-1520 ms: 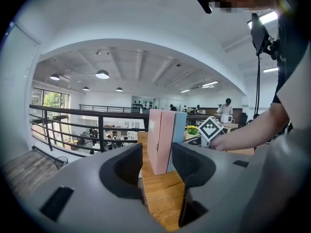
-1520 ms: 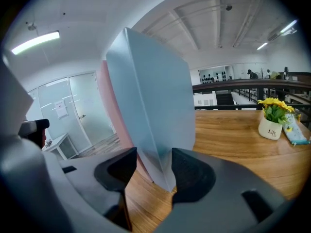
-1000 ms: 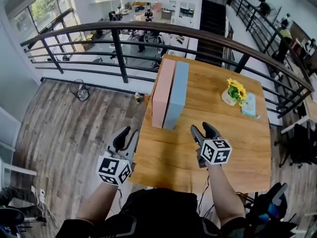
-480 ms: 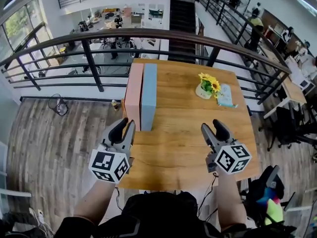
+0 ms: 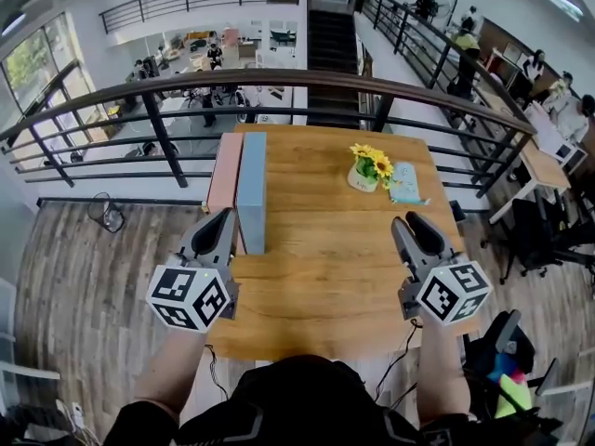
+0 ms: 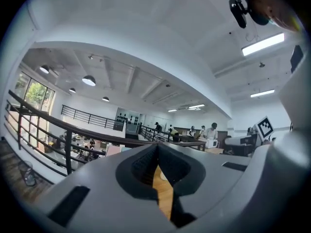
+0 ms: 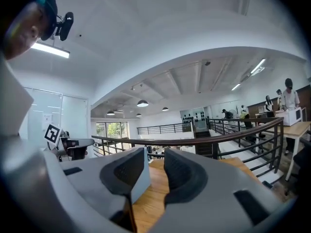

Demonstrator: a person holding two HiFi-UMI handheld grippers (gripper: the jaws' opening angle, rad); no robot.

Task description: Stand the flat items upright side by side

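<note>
The pink flat item point(image 5: 225, 177) and the blue flat item point(image 5: 251, 189) stand upright on edge, face to face and side by side. They sit along the left edge of the desk point(image 5: 325, 268), left of centre in the head view, with the pink one on the outer side.

The left tongs point(image 5: 223, 219) sits at centre left, its tips just at the near end of the pink item; that view does not confirm contact. In the left gripper view the left tongs point(image 6: 156, 149) has its jaws brought fully together, with nothing between them.

The right tongs point(image 5: 411, 223) is at centre right over the desk's right edge, well apart from both items. In the right gripper view the right tongs point(image 7: 154, 159) shows a narrow gap, jaws closing, and only bare desk behind it.

A flower pot point(image 5: 366, 167) stands at upper centre right.
</note>
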